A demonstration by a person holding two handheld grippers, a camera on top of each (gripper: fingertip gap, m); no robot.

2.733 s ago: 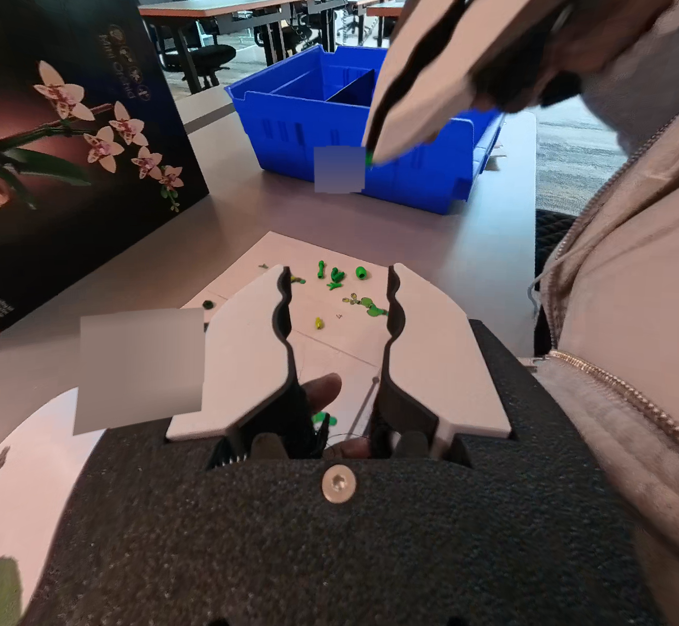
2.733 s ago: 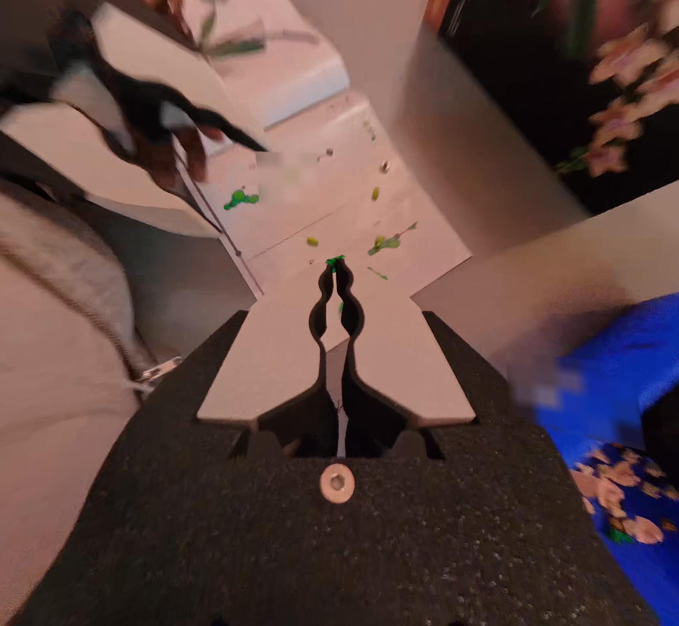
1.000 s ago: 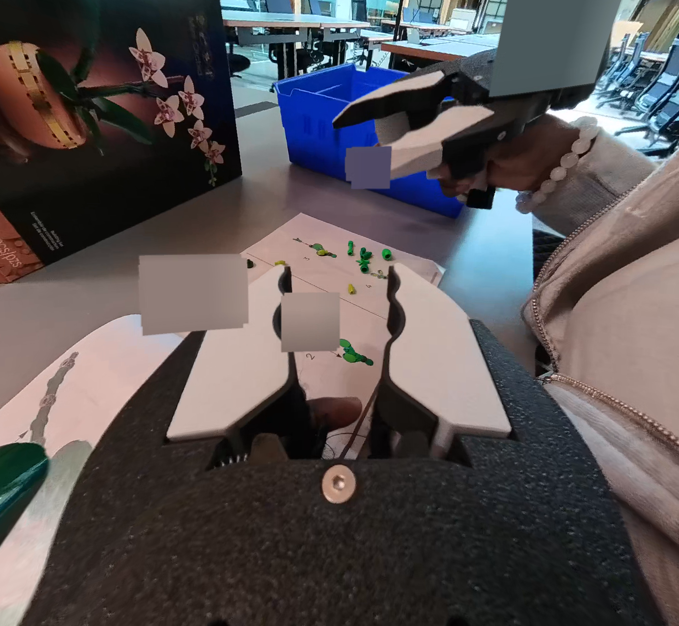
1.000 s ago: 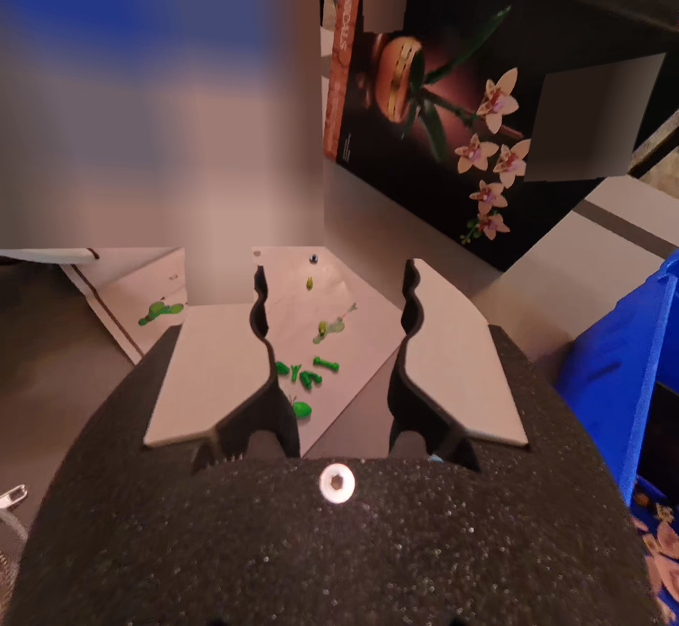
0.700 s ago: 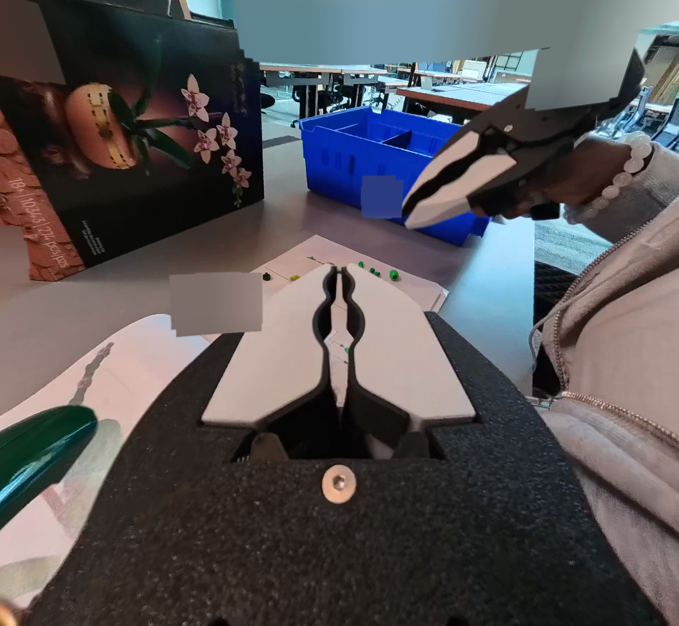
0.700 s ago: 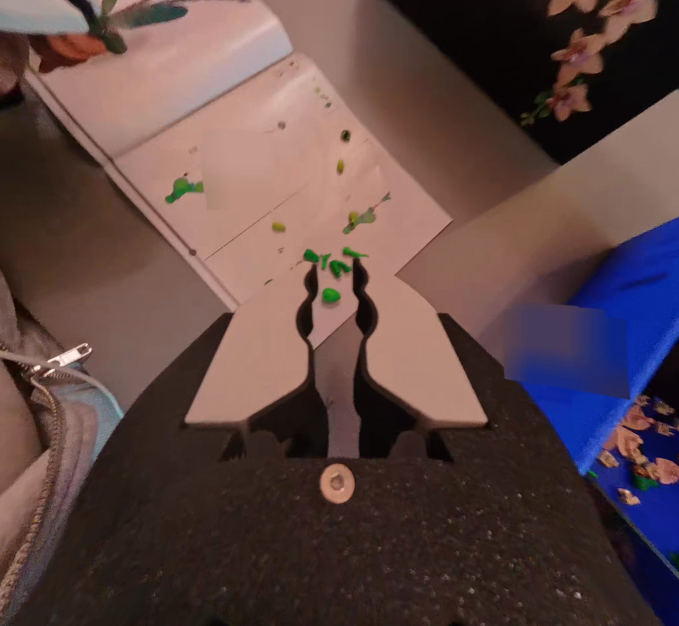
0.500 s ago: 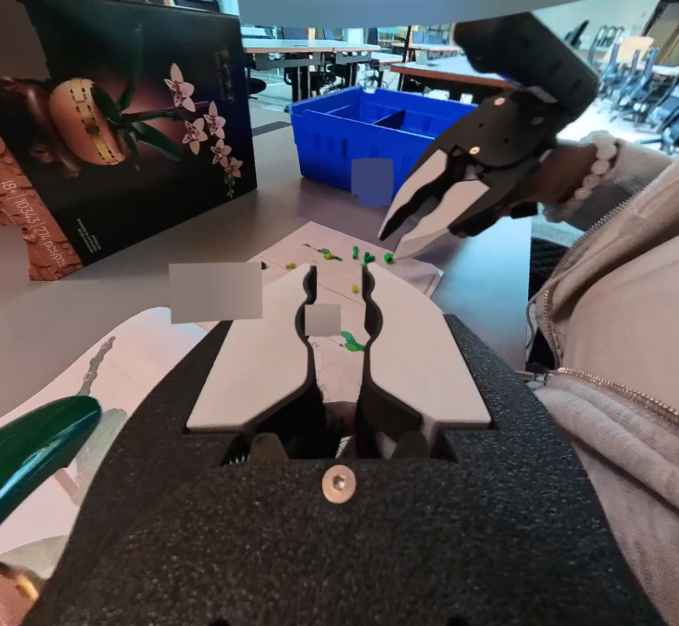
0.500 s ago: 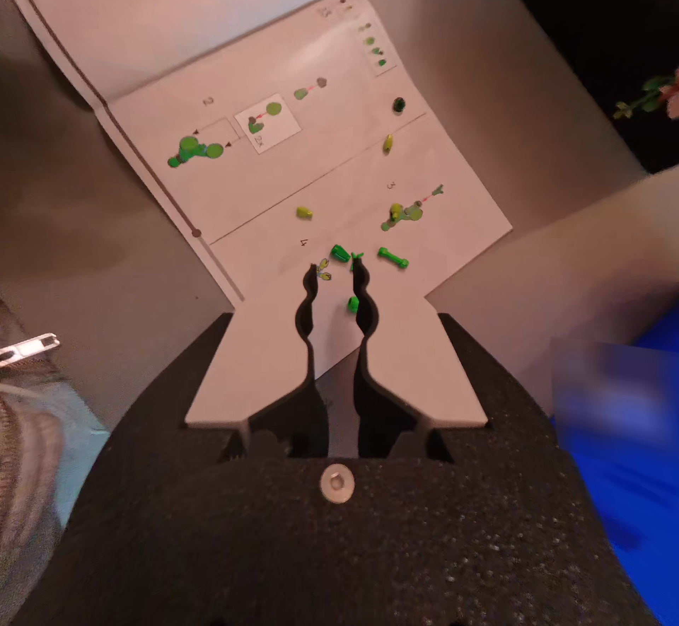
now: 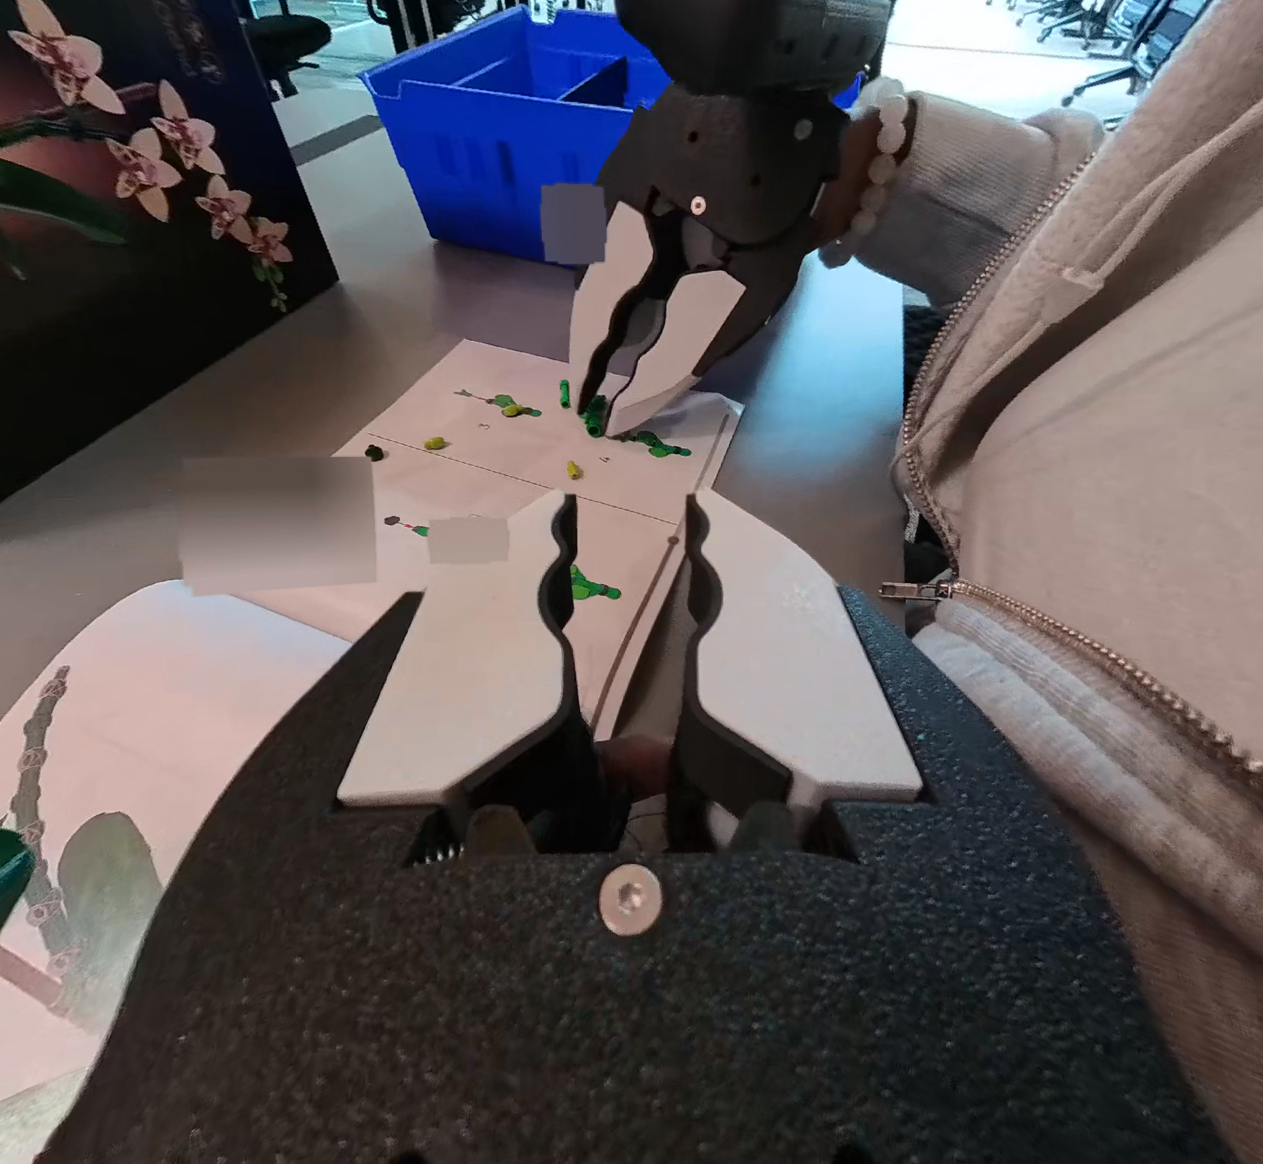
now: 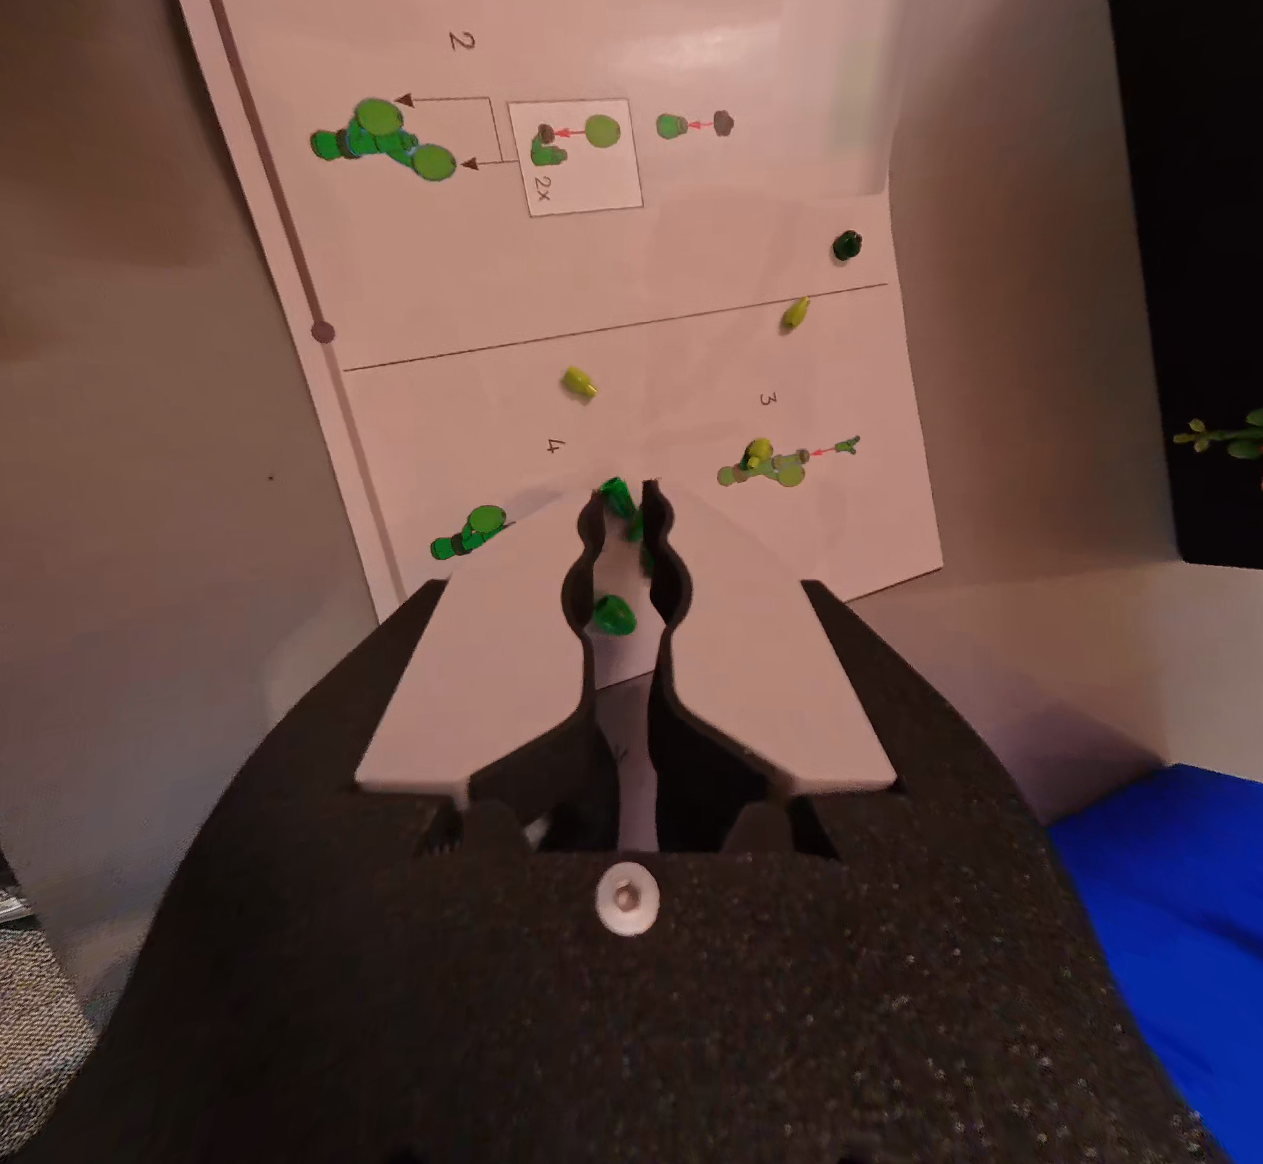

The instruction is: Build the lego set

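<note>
An open instruction booklet [image 9: 506, 468] lies on the grey table with small loose lego pieces on it. My right gripper [image 10: 623, 492] points down at the page, tips at the paper. Its jaws stand narrowly apart on either side of a green piece [image 10: 615, 494], and another green piece [image 10: 614, 615] lies between the fingers further back. It also shows in the left wrist view [image 9: 601, 417], over a cluster of green pieces [image 9: 593, 415]. My left gripper [image 9: 629, 506] is open and empty above the near half of the booklet.
Lime pieces [image 10: 577, 383] [image 10: 794, 313] and a dark green piece [image 10: 847, 245] lie on the page [image 10: 478, 284]. A blue bin [image 9: 506, 127] stands behind the booklet, and the dark lego box [image 9: 137, 188] stands at the left. A person's beige jacket [image 9: 1093, 448] fills the right. My right fingertips sit around 12 cm from my left ones.
My right gripper came down from in front of the blue bin to the booklet, and its jaws narrowed around the green pieces. My left gripper shut briefly, then opened again.
</note>
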